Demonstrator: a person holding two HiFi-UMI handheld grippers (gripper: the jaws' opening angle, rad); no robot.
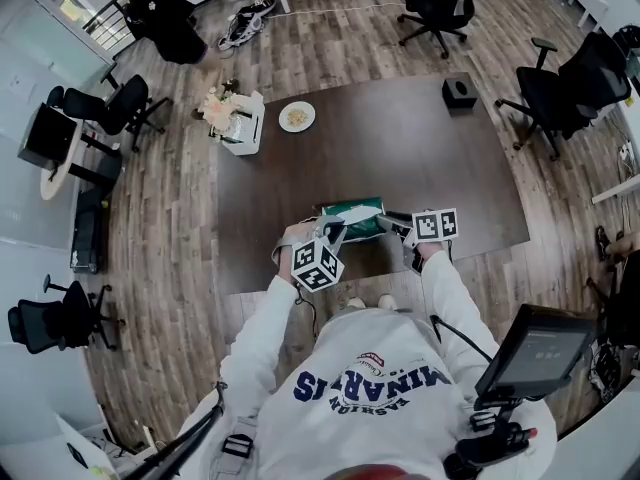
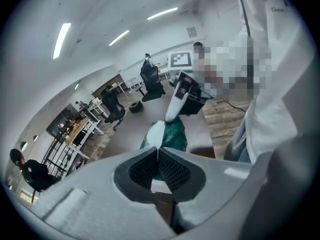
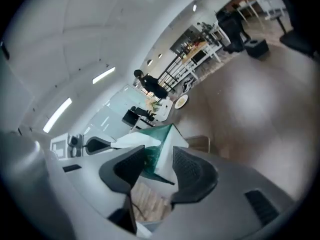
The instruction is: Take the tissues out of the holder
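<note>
At the table's [image 1: 400, 148] near edge, the left claw [image 2: 158, 150] is pinched shut on a white tissue [image 2: 156, 133]. The green holder [image 1: 352, 218] stretches rightward, its right end clamped in the wide-set right claw [image 3: 159, 156].

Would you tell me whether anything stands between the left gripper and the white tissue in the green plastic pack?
Nothing visible does: the left gripper is shut on the white tissue rising from the green plastic pack, which the right gripper holds by its end.

Office with black swivel chairs [image 1: 565, 88]
</note>
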